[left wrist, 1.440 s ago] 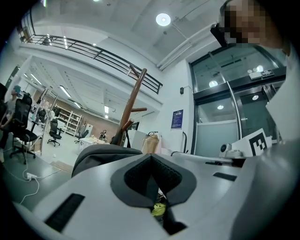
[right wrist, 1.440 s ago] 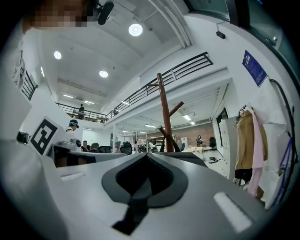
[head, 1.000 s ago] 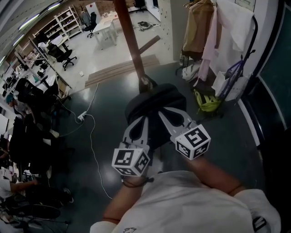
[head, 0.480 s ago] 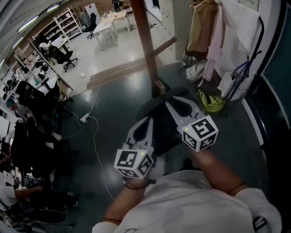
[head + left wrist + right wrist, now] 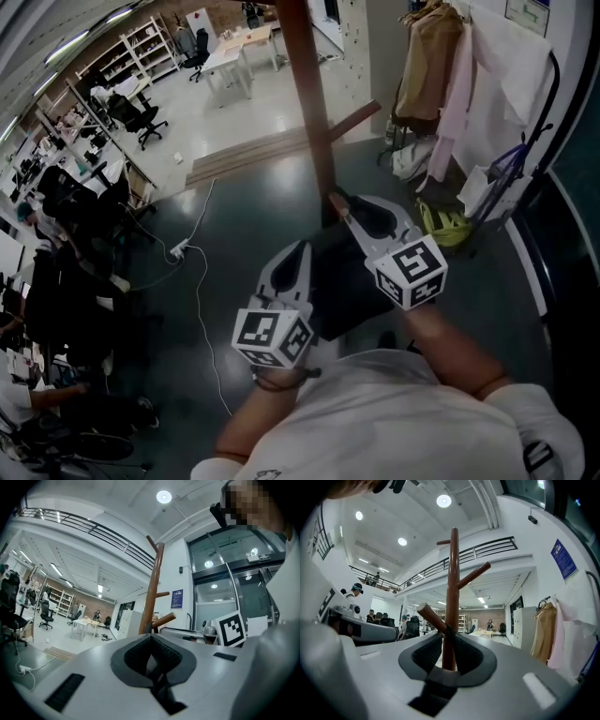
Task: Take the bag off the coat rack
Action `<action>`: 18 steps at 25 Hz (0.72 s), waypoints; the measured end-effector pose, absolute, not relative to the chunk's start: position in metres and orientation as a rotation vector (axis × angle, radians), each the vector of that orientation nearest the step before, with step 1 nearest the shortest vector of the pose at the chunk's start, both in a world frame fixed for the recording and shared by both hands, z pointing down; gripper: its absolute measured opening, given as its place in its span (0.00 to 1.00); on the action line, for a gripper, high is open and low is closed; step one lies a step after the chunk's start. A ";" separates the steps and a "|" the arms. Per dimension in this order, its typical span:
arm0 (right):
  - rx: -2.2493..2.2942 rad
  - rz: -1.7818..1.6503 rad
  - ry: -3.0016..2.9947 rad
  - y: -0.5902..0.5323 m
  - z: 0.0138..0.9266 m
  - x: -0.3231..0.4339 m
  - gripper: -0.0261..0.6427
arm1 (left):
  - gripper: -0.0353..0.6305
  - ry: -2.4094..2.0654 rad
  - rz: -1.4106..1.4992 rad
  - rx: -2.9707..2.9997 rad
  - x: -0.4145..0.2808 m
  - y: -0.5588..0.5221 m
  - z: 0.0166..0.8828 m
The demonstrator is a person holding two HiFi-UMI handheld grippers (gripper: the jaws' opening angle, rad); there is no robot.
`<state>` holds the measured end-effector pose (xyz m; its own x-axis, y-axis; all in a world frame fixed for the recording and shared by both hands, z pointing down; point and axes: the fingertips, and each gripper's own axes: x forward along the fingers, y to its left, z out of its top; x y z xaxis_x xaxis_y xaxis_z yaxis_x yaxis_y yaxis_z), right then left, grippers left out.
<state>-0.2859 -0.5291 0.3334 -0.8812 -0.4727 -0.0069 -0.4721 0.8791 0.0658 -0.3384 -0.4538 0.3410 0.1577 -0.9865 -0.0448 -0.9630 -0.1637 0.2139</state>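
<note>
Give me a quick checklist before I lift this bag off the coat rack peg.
1. Right gripper shut on the strap: ok.
2. Strap lifted off the peg: not ok, it sits on the peg.
3. Left gripper shut, with a hold on the bag: cannot tell.
4. Bag lies between both grippers, beside the coat rack pole: ok.

Coat rack (image 5: 314, 112): reddish-brown wood.
Bag (image 5: 342, 277): black.
Left claw (image 5: 302, 248): pale grey, with a black-and-white marker cube.
Right claw (image 5: 337, 200): pale grey, with a black-and-white marker cube.
Floor (image 5: 234, 234): dark, glossy grey-green.
Tan coat (image 5: 427, 56): beside a pale pink garment (image 5: 457, 89).
</note>
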 end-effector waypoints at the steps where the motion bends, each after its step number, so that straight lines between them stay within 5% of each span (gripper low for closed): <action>1: 0.749 -0.095 -3.030 -0.532 0.336 -0.288 0.13 | 0.06 -1.939 -0.262 2.281 -0.339 -0.458 0.341; 18: 0.704 -0.115 -2.972 -0.569 0.343 -0.313 0.10 | 0.06 -1.972 -0.273 2.250 -0.357 -0.481 0.341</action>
<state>-0.3129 -0.5692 0.3429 -0.8904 -0.4505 0.0653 -0.4441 0.8912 0.0926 -0.3566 -0.4805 0.3414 0.1259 -0.9910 -0.0454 -0.9661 -0.1329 0.2215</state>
